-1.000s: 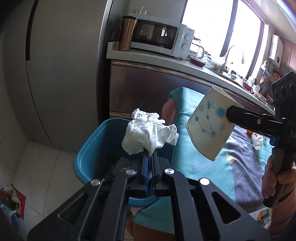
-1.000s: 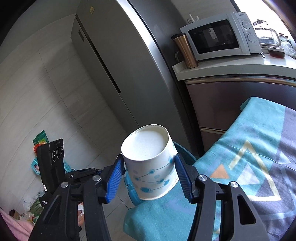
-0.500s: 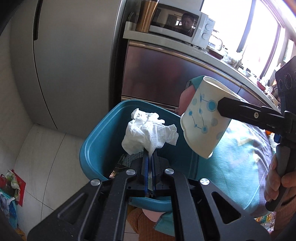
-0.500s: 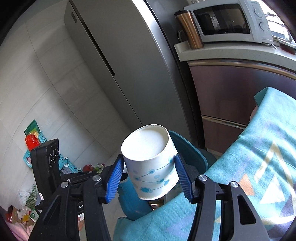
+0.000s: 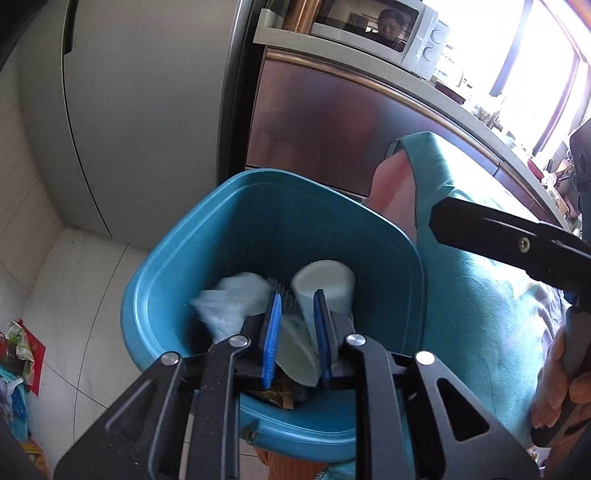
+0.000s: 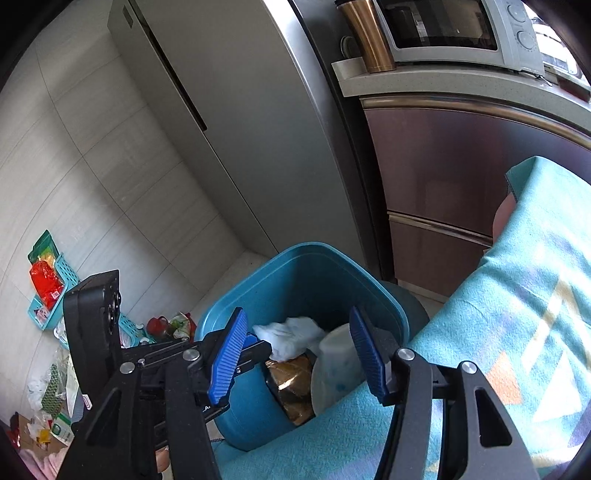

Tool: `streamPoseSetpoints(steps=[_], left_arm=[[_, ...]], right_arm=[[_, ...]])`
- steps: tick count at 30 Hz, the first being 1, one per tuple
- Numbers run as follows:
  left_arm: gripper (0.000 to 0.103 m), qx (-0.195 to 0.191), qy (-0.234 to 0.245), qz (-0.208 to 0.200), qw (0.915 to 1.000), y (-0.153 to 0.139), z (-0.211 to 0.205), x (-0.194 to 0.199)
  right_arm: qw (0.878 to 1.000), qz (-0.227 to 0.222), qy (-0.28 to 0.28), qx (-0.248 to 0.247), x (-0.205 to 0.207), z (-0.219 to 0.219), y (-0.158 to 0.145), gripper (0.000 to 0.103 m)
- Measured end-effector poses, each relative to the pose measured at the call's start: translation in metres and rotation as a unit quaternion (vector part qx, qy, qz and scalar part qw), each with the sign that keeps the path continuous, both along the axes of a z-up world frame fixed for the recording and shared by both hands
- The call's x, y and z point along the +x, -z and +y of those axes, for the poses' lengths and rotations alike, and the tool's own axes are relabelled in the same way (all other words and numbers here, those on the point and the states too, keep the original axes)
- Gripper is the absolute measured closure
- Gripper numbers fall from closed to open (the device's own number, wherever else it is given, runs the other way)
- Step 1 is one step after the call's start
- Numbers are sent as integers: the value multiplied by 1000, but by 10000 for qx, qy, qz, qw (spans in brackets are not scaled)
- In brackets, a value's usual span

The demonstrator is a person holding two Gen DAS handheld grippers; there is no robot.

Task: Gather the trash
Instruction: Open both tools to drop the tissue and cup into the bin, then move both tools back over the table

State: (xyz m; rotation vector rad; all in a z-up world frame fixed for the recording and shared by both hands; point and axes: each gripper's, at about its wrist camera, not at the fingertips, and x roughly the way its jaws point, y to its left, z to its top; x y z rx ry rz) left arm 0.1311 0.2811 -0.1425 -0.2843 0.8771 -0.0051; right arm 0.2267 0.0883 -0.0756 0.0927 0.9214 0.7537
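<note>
A blue trash bin [image 5: 229, 229] stands beside the table; it also shows in the right wrist view [image 6: 295, 258]. Inside it lie a crumpled white tissue [image 5: 232, 302] and a white paper cup [image 5: 325, 280], both blurred. In the right wrist view the tissue [image 6: 291, 336] and the cup [image 6: 336, 365] lie next to a gold wrapper [image 6: 291, 384]. My left gripper [image 5: 295, 332] is open and empty over the bin. My right gripper [image 6: 299, 354] is wide open and empty above the bin; its finger shows in the left wrist view [image 5: 509, 240].
A table with a teal cloth [image 6: 517, 314] lies right of the bin. A grey fridge [image 5: 147, 110] and a steel cabinet [image 5: 332, 140] with a microwave [image 6: 454, 29] stand behind. Floor clutter and small baskets [image 6: 48, 280] lie at the left.
Both grippers opened over the bin. The tissue dropped from the left one and the cup from the right one, and both now lie in the bin.
</note>
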Motion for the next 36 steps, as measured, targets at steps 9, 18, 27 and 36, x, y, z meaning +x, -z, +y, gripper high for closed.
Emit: streamPoseSetpoints(steps=[9,18,27,36], left_arm=[[81,-11,125,-271,9996,-17,-8,-13],[75,71,572,-817,9950,-56,-39,-35],[73,-12,1340,-1129,9845,-84,-97,-44],[68,-85,2265,-1250,9659,-94,-185,-45]], right_arm=[[9998,-60,3,179,-12,-22,-7,47],[9987,-355,66,363,-37,-57,-27,47],[9941,-817,528,484,-68,-115,-54,47],[9850,-1028,1322,412,-99,-188,-66,47]])
